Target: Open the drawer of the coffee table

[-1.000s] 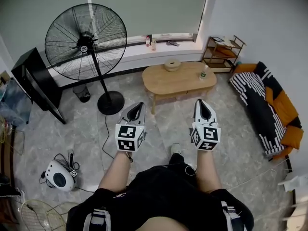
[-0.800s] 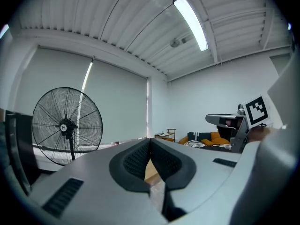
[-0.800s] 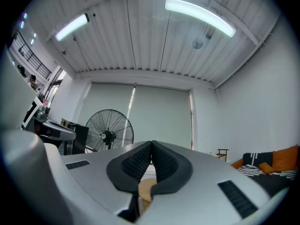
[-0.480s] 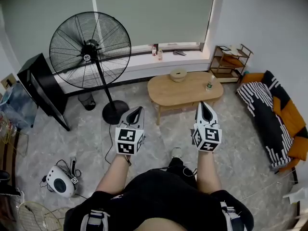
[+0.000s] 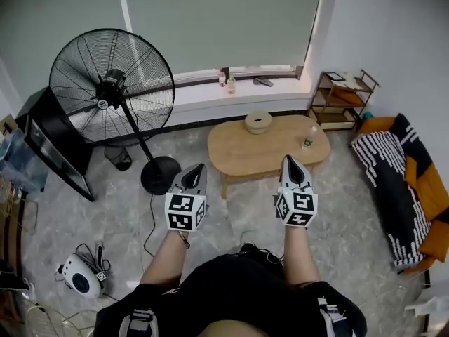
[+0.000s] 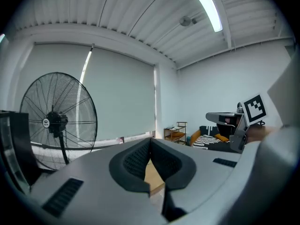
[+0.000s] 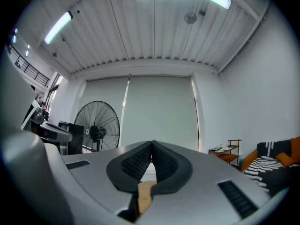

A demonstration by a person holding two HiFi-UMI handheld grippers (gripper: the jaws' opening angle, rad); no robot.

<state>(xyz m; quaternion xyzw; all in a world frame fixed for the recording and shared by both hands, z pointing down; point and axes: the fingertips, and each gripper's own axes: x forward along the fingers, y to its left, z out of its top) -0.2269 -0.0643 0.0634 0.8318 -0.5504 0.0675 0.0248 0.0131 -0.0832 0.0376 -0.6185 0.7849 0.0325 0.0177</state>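
The oval wooden coffee table (image 5: pixel 245 153) stands on the floor ahead of me, in front of the window wall. I cannot make out its drawer from here. My left gripper (image 5: pixel 197 168) is held out level, short of the table's near left end, shut and empty. My right gripper (image 5: pixel 289 161) is shut and empty too, its tip over the table's near edge as seen from above. In the left gripper view the pads (image 6: pixel 140 156) meet, with a sliver of the table (image 6: pixel 153 179) below them. The right gripper view shows closed pads (image 7: pixel 140 158) and the table (image 7: pixel 146 191).
A tall standing fan (image 5: pixel 112 90) with a round base (image 5: pixel 160 174) stands left of the table. A round container (image 5: pixel 257 122) and a small bottle (image 5: pixel 307 140) sit on the tabletop. A shelf rack (image 5: pixel 344 100) and a striped sofa (image 5: pixel 403 181) are at the right. A cable runs across the floor.
The person has walked toward the coffee table, so it lies closer beneath both grippers. Both grippers travelled forward together and stayed shut.
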